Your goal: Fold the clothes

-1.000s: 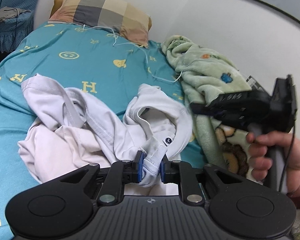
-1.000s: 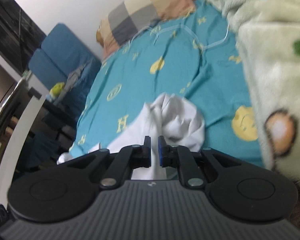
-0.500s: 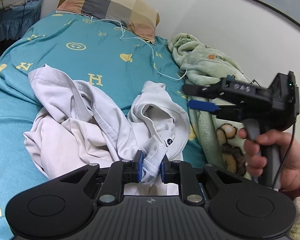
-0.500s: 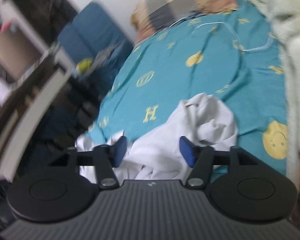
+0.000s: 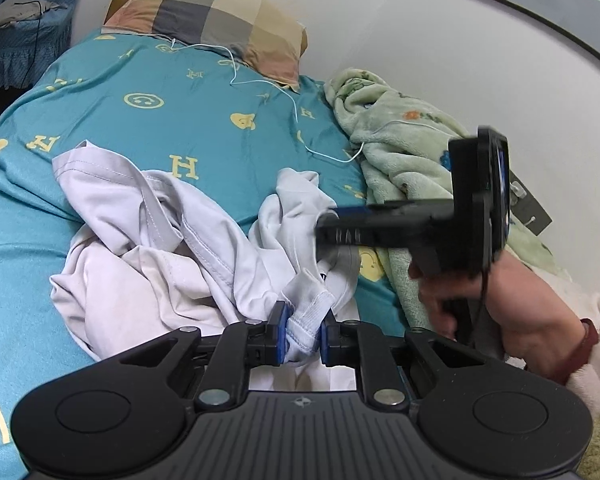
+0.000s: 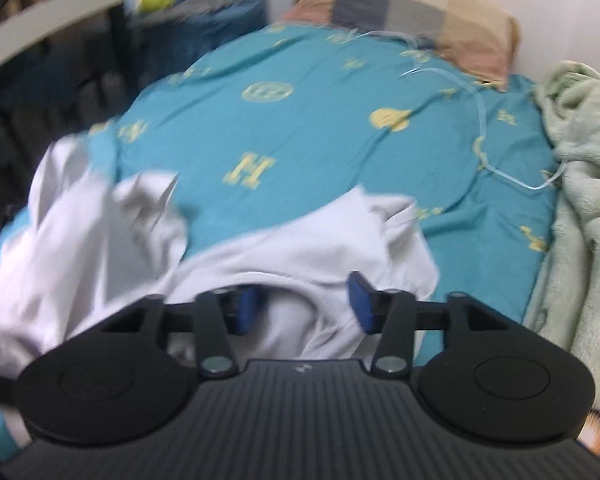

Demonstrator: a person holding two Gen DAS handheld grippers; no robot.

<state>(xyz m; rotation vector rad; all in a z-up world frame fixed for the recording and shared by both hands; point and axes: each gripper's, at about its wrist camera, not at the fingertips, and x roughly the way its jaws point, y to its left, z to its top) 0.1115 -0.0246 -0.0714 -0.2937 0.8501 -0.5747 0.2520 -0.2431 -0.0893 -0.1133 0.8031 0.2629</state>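
A crumpled white T-shirt point(image 5: 148, 248) lies on the teal bedsheet point(image 5: 172, 112). My left gripper point(image 5: 303, 334) is shut on the shirt's ribbed collar edge at its near side. My right gripper point(image 5: 332, 224), seen from the side in the left wrist view, hovers over the shirt's right part. In the right wrist view the right gripper point(image 6: 305, 304) is open, its blue pads point(image 6: 358, 300) wide apart just above the white T-shirt point(image 6: 284, 252), with nothing held.
A checked pillow point(image 5: 212, 16) lies at the bed's head. A green fleece blanket point(image 5: 396, 132) runs along the wall on the right. A thin white cable point(image 5: 292, 104) crosses the sheet. A blue chair point(image 5: 16, 36) and dark furniture point(image 6: 40, 40) stand left of the bed.
My right gripper opened from shut and swung down and left over the shirt's right part. My left gripper kept its hold on the collar and barely moved.
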